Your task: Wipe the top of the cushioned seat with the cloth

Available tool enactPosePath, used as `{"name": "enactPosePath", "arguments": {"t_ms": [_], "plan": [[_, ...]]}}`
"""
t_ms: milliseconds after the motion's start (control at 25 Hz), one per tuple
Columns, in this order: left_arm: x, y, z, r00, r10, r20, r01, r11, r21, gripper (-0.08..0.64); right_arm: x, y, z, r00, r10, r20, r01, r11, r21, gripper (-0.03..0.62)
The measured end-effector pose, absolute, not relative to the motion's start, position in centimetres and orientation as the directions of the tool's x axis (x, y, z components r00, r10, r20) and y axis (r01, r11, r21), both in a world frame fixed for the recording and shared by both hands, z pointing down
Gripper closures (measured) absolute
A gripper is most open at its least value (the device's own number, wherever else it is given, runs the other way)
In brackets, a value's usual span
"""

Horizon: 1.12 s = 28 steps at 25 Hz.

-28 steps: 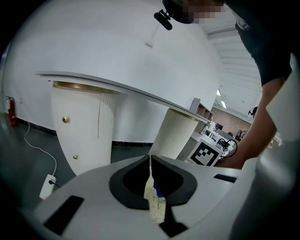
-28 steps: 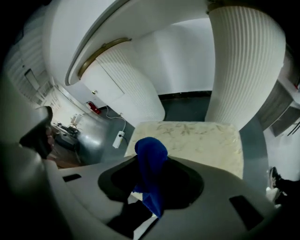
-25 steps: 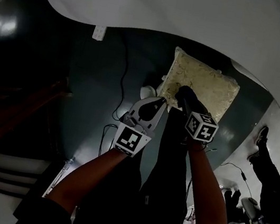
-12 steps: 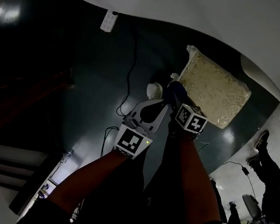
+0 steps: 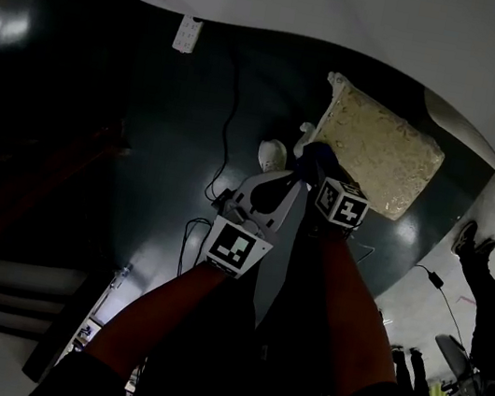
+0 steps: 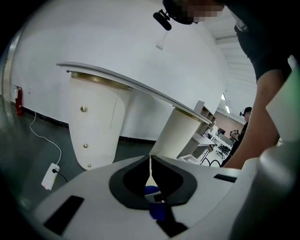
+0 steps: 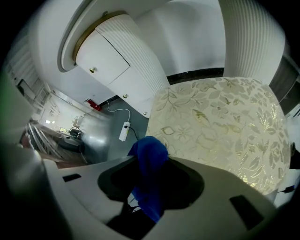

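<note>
The cushioned seat (image 5: 378, 158) is a cream, leaf-patterned square on the dark floor; it fills the right gripper view (image 7: 220, 122). My right gripper (image 5: 312, 154) is shut on a blue cloth (image 7: 149, 164), which bunches up between the jaws. It hangs at the seat's near left edge. My left gripper (image 5: 294, 183) sits just left of and below it, off the seat. In the left gripper view its jaws (image 6: 150, 164) are shut with only a thin slit between them, pointing at a white counter.
A curved white counter (image 5: 353, 31) overhangs the seat, on white pedestals (image 6: 96, 126). A power strip (image 5: 189, 33) with a cable lies on the floor to the left. A small white object (image 5: 272, 155) sits beside the seat. A person's legs (image 5: 487, 291) show at the right.
The right gripper with the cloth has slid from over the seat's front part to its left edge. The left gripper has stayed close beside it.
</note>
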<state>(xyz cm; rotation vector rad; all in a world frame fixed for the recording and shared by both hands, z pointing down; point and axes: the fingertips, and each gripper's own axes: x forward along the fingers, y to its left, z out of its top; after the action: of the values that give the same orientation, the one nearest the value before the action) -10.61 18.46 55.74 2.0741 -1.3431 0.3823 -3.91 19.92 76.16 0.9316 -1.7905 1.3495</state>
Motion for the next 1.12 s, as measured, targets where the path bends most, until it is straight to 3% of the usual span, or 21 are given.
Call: {"name": "enactPosePath", "arguments": {"t_ms": [1120], "plan": [[-2.6, 16.6, 55.5, 0.51, -0.641, 0.574, -0.86, -0.372, 0.348, 0.537, 6.7, 19.7, 77.7, -0.42, -0.18, 0.889, -0.894, 0.25, -0.371, 0.431]]}}
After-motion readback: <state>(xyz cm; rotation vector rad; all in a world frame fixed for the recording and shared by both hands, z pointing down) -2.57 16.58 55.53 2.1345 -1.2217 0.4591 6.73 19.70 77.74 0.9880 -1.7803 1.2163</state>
